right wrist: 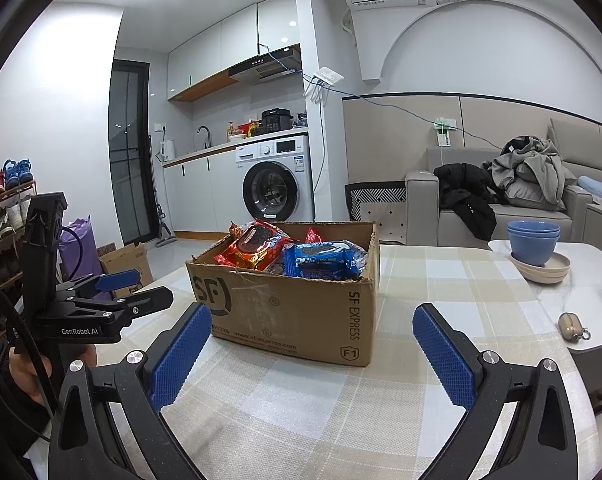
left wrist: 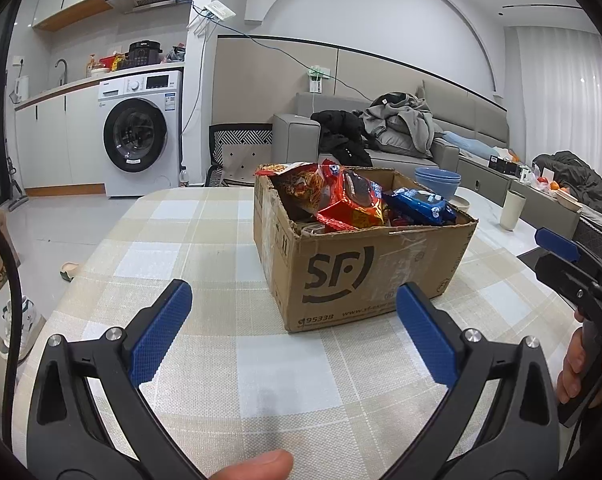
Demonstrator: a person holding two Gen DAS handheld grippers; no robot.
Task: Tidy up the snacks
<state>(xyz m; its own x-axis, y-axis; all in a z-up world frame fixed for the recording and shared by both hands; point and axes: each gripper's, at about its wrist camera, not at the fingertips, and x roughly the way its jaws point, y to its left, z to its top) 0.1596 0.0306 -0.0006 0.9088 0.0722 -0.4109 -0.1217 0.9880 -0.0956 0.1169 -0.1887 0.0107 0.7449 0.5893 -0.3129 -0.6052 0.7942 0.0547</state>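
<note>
Right now your left gripper (left wrist: pixel 293 332) is spread wide and holds nothing. Bare checked cloth (left wrist: pixel 205 248) lies between its blue pads (left wrist: pixel 159 336), and your thumb tip (left wrist: pixel 261 466) shows at the bottom edge. Your right gripper (right wrist: pixel 311 354) is spread wide too, and it also holds nothing.

Just past both grippers sits the box (right wrist: pixel 301 316), open on top, near the middle of the table (right wrist: pixel 573 292). One corner of the box points at your left gripper. Its top edges are bent and torn.

Inside the box are the snacks. A red pack (right wrist: pixel 257 250) lies on the left and a blue pack (right wrist: pixel 325 260) lies on the right, touching each other. They stick up above the rim.

To the left of the box, the cloth is bare out to the round table edge. To the right, past the cloth, stand blue bowls (right wrist: pixel 533 240) on a plate (right wrist: pixel 549 270). A small pouch (right wrist: pixel 571 326) lies near the table's right edge.

Far back you see the washer (right wrist: pixel 277 184) and the sofa (right wrist: pixel 541 216).
</note>
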